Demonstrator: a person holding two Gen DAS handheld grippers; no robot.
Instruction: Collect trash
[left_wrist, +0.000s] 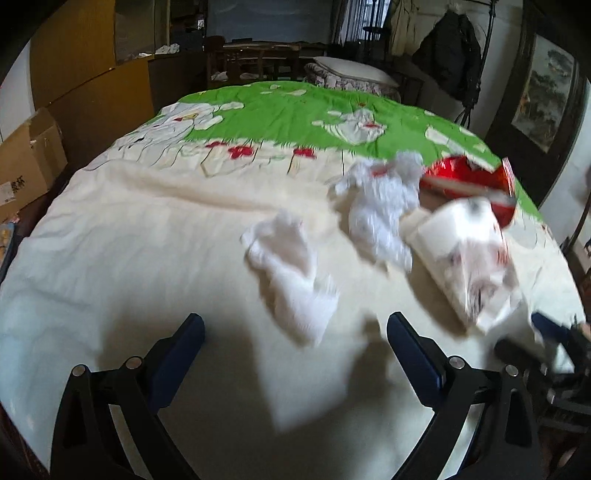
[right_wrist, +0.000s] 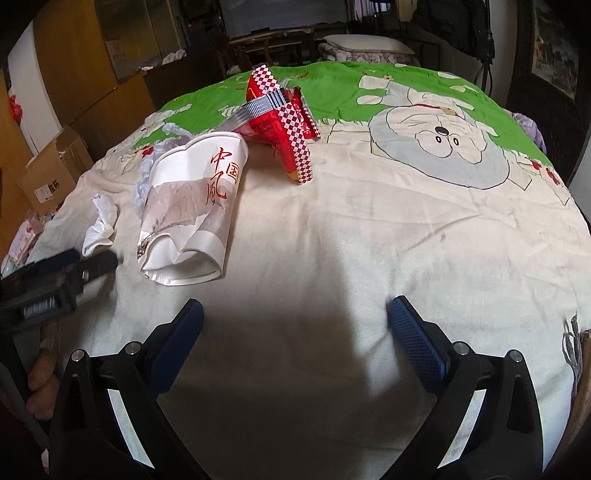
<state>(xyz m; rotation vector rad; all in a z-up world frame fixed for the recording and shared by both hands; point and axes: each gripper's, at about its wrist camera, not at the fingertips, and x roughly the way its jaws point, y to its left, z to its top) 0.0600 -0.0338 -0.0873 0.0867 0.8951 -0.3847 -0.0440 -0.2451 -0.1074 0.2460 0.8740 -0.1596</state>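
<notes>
Trash lies scattered on the bed (right_wrist: 369, 236): largest is the crushed paper cup (right_wrist: 190, 206), on its side, white with red characters, rim dented; behind it the red checkered wrapper (right_wrist: 284, 122), torn and propped up; left of the cup, two crumpled white tissues (left_wrist: 291, 273), blurred in the left view. Your right gripper (right_wrist: 295, 332) hangs wide open and empty above bare sheet, the cup ahead to its left. Your left gripper (left_wrist: 295, 343) is also open, holding nothing, just short of the nearer tissue. Probably best to straddle the cup's flattened middle, where it shouldn't roll, then close gently.
</notes>
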